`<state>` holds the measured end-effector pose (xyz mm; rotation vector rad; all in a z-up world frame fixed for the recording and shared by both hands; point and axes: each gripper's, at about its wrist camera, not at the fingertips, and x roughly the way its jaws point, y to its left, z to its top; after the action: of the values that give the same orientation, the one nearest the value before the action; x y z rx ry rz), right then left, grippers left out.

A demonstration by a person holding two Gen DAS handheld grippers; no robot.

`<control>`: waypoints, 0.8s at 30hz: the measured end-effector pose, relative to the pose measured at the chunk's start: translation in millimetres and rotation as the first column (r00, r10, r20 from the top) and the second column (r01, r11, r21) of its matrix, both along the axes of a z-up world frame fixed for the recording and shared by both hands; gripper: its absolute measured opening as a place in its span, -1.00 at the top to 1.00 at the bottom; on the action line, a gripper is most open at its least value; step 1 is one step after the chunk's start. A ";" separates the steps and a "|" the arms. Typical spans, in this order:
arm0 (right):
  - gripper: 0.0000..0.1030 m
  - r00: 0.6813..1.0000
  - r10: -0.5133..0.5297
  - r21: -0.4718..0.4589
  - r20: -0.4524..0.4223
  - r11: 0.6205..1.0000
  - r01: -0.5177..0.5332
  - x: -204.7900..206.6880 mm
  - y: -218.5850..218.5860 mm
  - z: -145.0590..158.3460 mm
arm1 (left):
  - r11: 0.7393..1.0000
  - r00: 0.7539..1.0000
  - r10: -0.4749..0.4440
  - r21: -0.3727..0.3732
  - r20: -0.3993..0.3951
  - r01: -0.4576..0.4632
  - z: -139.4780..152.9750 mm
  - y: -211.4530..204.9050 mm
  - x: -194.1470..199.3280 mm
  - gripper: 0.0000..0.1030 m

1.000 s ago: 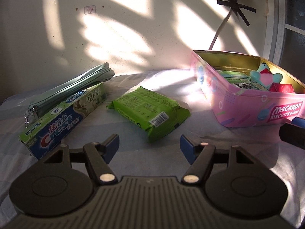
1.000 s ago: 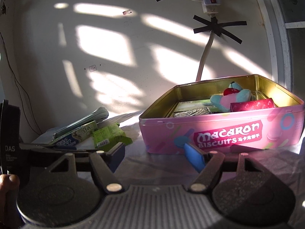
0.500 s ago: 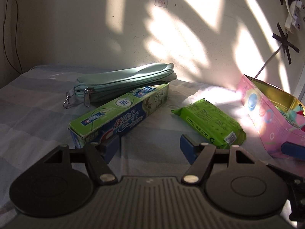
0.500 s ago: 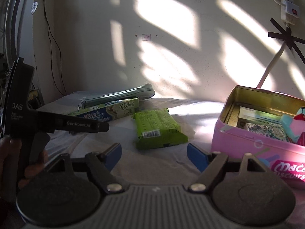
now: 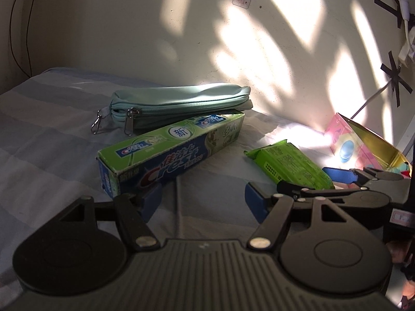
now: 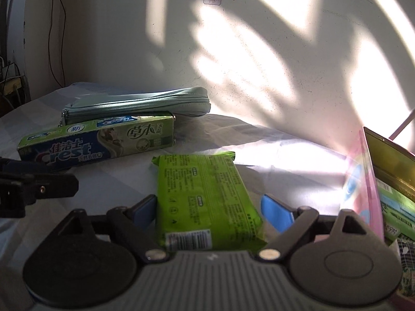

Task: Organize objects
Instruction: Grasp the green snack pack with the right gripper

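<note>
A green Crest toothpaste box (image 5: 171, 153) lies on the striped cloth, in front of a mint zip pouch (image 5: 179, 106). A green wipes packet (image 5: 290, 164) lies to its right, near the pink macaron biscuit tin (image 5: 363, 142). My left gripper (image 5: 202, 202) is open and empty, its left fingertip close to the box's near end. My right gripper (image 6: 212, 207) is open, its two jaws on either side of the wipes packet (image 6: 205, 199). The box (image 6: 96, 143), pouch (image 6: 137, 105) and tin (image 6: 373, 181) also show in the right wrist view. The right gripper (image 5: 337, 178) shows in the left wrist view.
The tin holds several items, among them green packets (image 6: 396, 207). The wall (image 5: 207, 39) stands close behind the objects. A taped white cable (image 5: 404, 18) runs down the wall at the right. The left gripper's tip (image 6: 39, 186) enters the right wrist view at the left.
Both grippers have swung left and come closer to the objects. The right gripper now has the wipes packet between its open jaws. The left gripper has neared the toothpaste box.
</note>
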<state>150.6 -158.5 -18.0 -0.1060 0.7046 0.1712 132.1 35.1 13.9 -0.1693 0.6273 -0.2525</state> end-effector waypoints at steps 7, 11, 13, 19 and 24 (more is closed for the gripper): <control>-0.52 0.988 0.156 0.026 -0.013 0.987 -0.156 -39.9 1.4 3.6 | 0.993 0.997 -0.056 -0.101 0.059 0.061 6.3 4.3 -7.4 -0.44; -0.53 0.956 0.293 0.014 -0.013 0.956 -0.293 -93.7 -1.1 6.8 | 0.970 0.984 -0.165 -0.172 0.062 0.173 5.6 -1.1 -9.8 -0.45; -0.55 0.946 0.324 0.020 -0.012 0.946 -0.324 -120.4 -7.0 9.5 | 0.935 0.964 -0.264 -0.237 0.033 0.264 1.0 -6.5 -7.4 -0.46; -0.79 0.974 0.221 -0.058 0.045 0.974 -0.219 -188.8 -29.6 10.5 | 0.841 0.882 -0.472 -0.310 -0.017 0.444 -10.0 -31.1 -12.7 -0.54; -0.79 0.995 0.089 -0.006 0.049 0.996 -0.089 -216.1 -49.4 11.4 | 0.830 0.854 -0.519 -0.252 -0.021 0.498 -9.0 -46.2 -28.6 -0.54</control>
<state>-65.4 -208.0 -6.5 -0.1448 0.6514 0.2522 103.5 -11.1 4.8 -0.2437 0.7234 -0.8482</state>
